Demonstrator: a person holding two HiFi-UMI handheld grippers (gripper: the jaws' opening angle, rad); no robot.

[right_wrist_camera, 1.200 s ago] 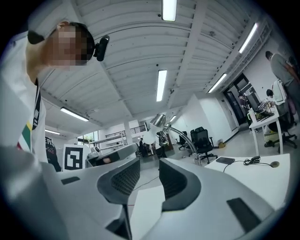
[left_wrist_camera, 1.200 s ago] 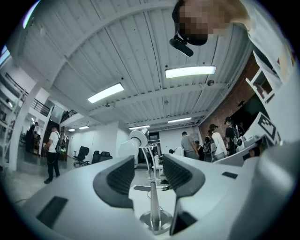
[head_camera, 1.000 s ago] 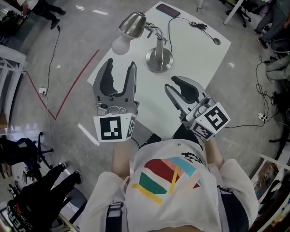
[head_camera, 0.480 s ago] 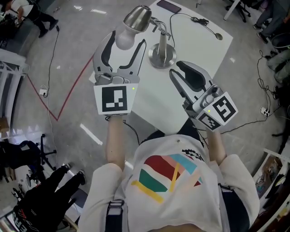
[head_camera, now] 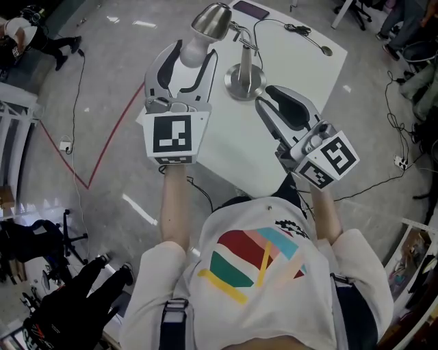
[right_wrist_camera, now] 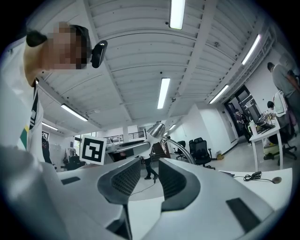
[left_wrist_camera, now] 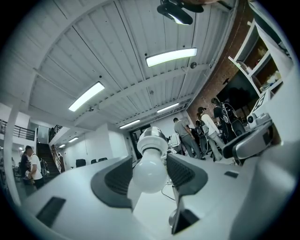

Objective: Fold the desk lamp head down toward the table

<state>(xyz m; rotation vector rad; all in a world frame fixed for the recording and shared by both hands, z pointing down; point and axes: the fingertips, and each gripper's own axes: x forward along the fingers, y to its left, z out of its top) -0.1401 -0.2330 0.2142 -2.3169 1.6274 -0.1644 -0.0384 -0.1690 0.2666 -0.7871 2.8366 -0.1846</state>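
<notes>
Left gripper (head_camera: 195, 49) (patterned marker cube (head_camera: 171, 135)), jaws just closing, clasps the lamp bulb (left_wrist_camera: 150, 171).

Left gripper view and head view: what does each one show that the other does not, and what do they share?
Only the left gripper view shows the ceiling lights and the people standing behind the table. Only the head view shows the lamp base, the phone, the red floor line and the person's shirt. Both show the white bulb between the jaws of the left gripper, which have just been closing; its pads seem to touch the bulb. Both also show the metal lamp head.
</notes>
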